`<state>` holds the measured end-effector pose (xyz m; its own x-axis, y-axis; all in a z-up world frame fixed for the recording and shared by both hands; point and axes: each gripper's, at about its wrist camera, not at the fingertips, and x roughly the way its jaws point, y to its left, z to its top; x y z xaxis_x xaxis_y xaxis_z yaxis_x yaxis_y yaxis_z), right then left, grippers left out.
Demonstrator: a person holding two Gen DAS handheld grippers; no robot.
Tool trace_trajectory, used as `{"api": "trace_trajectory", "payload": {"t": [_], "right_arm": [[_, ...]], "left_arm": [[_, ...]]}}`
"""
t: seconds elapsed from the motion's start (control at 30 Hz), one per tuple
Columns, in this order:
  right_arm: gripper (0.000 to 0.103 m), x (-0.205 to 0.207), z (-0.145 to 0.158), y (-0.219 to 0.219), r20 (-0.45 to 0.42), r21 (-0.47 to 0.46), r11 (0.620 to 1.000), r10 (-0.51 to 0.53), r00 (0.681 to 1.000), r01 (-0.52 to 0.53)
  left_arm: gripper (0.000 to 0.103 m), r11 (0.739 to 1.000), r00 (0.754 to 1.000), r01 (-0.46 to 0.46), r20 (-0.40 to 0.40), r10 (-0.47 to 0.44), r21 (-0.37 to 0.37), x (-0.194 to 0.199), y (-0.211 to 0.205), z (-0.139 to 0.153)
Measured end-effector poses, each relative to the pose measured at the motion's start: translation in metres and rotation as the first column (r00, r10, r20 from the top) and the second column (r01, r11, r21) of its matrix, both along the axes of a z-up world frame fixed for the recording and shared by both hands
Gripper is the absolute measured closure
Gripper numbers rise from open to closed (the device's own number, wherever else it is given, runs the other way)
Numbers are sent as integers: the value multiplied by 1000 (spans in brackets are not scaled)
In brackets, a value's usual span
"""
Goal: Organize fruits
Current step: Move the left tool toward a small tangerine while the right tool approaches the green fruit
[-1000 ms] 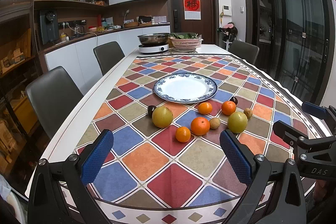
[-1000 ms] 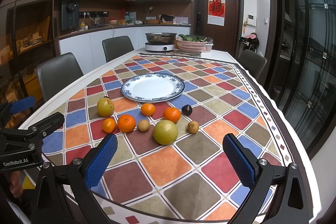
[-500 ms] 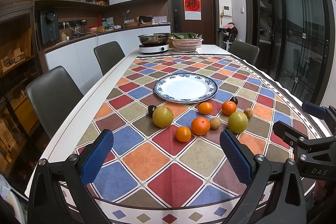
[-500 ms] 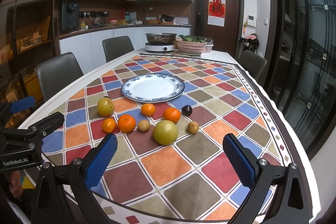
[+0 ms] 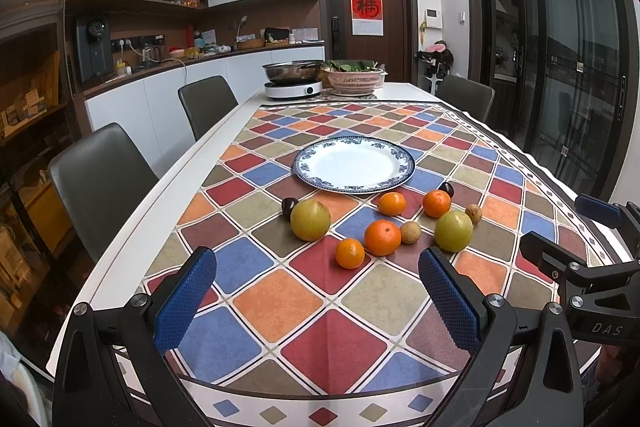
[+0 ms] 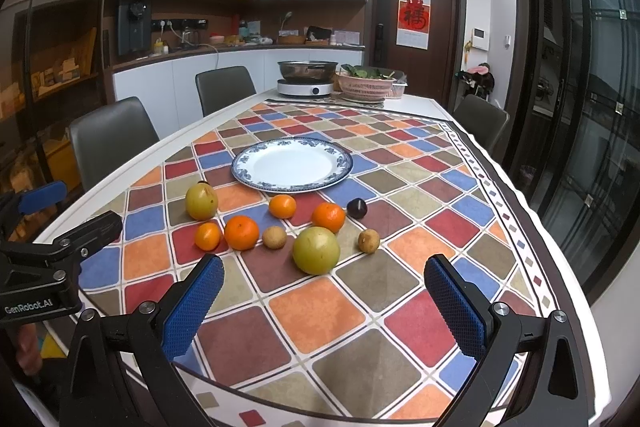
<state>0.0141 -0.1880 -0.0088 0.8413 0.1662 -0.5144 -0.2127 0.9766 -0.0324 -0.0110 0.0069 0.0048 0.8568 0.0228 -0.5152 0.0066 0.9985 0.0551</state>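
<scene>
The counter (image 5: 224, 131) is a long white slab covered by a matte cloth (image 5: 280, 303) printed in red, blue, orange and olive diamonds. Grey padded chairs (image 5: 100, 183) stand along its left edge; dark shelving and white cabinets fill the upper left of the frame, and a dark door (image 5: 366, 27) with a red hanging sits at upper centre. At the far end of the counter are a steel pot on a white hob (image 5: 294, 83) and a pink basket of greens (image 5: 354, 79).

A round, glossy white plate (image 5: 354, 143) with a blue patterned rim lies at frame centre, bare. The fruits lie on the cloth just below it, none on the plate. Left to right in the left wrist view: a small dark plum (image 5: 289, 206) touching a yellow-green pear (image 5: 310, 219); a small orange (image 5: 349, 253); a larger orange (image 5: 382, 237); a small orange (image 5: 391, 203); a tan round fruit (image 5: 410, 232); an orange (image 5: 436, 203); a second dark plum (image 5: 446, 189); a green pear (image 5: 453, 231); a tan round fruit (image 5: 473, 213).

The left gripper (image 5: 316, 297) hovers level over the near edge of the counter, its blue textured fingers (image 5: 186, 301) spread wide and grasping nothing. The right gripper (image 6: 324, 301) is posed likewise at lower frame, fingers (image 6: 456, 311) released and apart.
</scene>
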Motion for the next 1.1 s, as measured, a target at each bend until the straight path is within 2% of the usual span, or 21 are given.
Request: {"api": "trace_trajectory", "payload": {"t": [0.47, 0.77, 0.93, 1.1], "right_arm": [[1, 20, -15, 6, -73, -25, 1000, 13, 997, -15], [2, 47, -33, 11, -163, -49, 998, 18, 986, -27], [10, 62, -43, 13, -212, -54, 998, 25, 977, -37], [22, 79, -51, 13, -250, -60, 997, 29, 968, -46]], "left_arm": [[1, 999, 994, 29, -104, -32, -31, 27, 2, -19], [17, 998, 981, 64, -184, -67, -20, 54, -3, -33], [24, 996, 971, 87, -220, -88, -13, 74, -5, -40], [33, 993, 952, 106, -284, -117, -51, 94, -6, -52]]}}
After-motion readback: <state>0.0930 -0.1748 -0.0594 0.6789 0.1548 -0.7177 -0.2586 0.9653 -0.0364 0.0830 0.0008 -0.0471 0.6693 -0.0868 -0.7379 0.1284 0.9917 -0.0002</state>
